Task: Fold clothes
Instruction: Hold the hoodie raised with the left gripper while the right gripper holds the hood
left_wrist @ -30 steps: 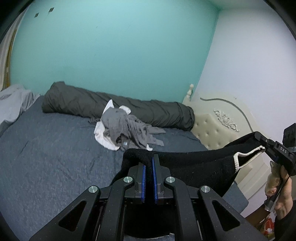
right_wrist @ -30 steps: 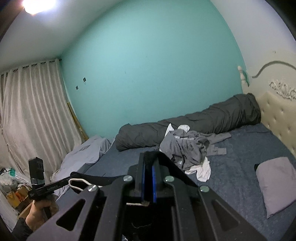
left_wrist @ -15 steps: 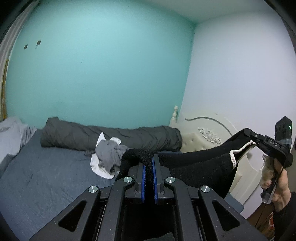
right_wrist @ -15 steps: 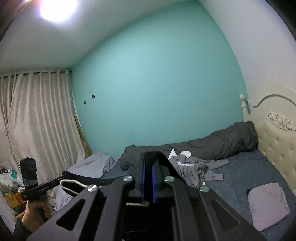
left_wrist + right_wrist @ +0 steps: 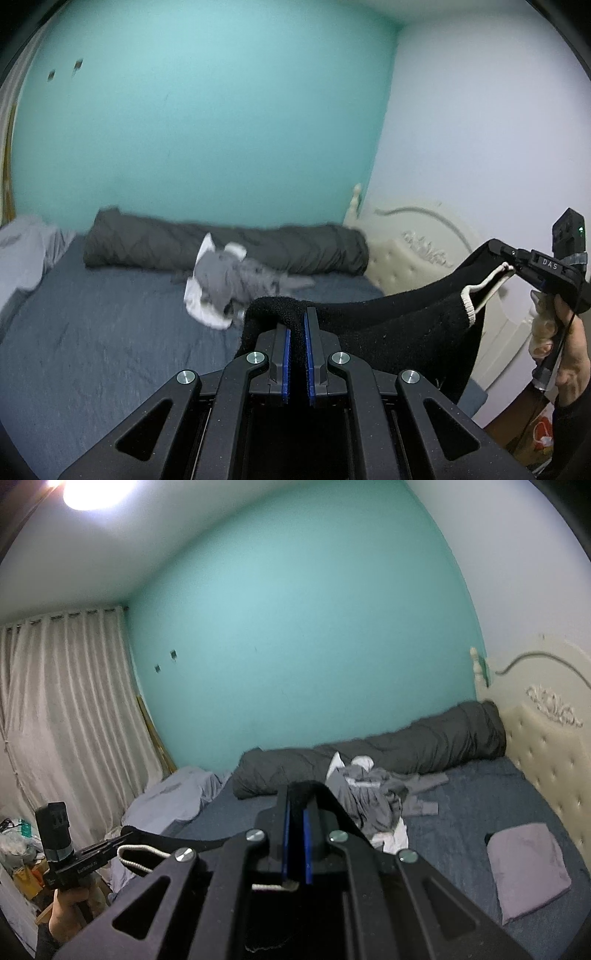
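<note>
Both jaws clamped, black garment (image 5: 388, 325) between

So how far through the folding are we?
Done: one folded lilac piece lies flat on the bed. In hand: both claws, left and right, are shut on a black garment held up between them. Left: the grey and white heap.

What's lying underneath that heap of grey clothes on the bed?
A white garment pokes out from under the grey clothes, and both lie on the blue sheet. How far the white piece reaches, or whether anything else is beneath, is covered.
</note>
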`<state>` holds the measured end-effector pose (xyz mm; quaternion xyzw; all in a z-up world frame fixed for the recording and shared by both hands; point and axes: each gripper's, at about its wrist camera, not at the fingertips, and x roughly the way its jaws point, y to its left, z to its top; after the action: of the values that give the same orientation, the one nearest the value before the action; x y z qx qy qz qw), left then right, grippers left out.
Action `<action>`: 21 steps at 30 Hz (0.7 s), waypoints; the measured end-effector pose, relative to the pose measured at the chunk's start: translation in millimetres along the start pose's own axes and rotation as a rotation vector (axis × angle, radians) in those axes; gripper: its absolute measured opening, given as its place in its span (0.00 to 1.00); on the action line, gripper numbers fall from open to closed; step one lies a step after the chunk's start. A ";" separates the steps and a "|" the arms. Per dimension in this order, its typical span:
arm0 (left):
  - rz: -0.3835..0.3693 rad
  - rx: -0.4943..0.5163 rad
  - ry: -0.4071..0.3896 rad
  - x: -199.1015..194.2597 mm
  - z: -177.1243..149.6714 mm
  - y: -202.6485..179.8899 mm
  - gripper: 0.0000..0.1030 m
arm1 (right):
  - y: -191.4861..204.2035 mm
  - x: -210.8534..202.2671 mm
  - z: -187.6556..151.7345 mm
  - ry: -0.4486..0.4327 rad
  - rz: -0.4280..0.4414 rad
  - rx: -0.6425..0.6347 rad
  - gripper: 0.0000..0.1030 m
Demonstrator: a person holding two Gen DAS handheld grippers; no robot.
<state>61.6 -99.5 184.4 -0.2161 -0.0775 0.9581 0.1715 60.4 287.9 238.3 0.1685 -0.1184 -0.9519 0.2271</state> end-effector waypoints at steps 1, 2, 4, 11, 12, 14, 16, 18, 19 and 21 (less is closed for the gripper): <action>0.007 -0.009 0.023 12.3 -5.3 5.9 0.06 | -3.6 13.6 -5.5 0.022 -0.012 0.000 0.05; 0.022 -0.011 0.049 27.9 -12.5 12.8 0.06 | -7.7 28.6 -11.4 0.047 -0.025 0.000 0.05; 0.047 -0.021 0.099 59.3 -26.9 26.4 0.06 | -18.4 61.3 -26.8 0.095 -0.045 -0.001 0.05; 0.092 -0.084 0.211 174.1 -63.8 77.9 0.06 | -69.5 171.2 -76.1 0.193 -0.058 0.037 0.05; 0.096 -0.091 0.221 188.3 -66.4 85.0 0.06 | -76.9 186.7 -81.2 0.205 -0.062 0.041 0.05; 0.102 -0.106 0.240 217.4 -70.6 99.3 0.06 | -88.3 212.2 -87.3 0.223 -0.070 0.040 0.05; 0.106 -0.121 0.257 246.9 -73.9 113.7 0.06 | -102.6 240.6 -93.7 0.240 -0.078 0.042 0.05; 0.102 -0.126 0.272 276.7 -76.3 126.2 0.06 | -117.6 270.1 -100.5 0.258 -0.082 0.052 0.05; 0.103 -0.132 0.283 292.0 -77.7 132.7 0.06 | -125.5 285.3 -103.4 0.269 -0.085 0.060 0.05; 0.104 -0.152 0.312 325.5 -83.4 148.7 0.06 | -142.6 318.2 -111.0 0.292 -0.091 0.076 0.05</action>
<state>-221.5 -113.7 -49.4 -0.3780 -0.1112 0.9119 0.1150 -221.3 245.1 8.7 0.3187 -0.1122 -0.9214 0.1919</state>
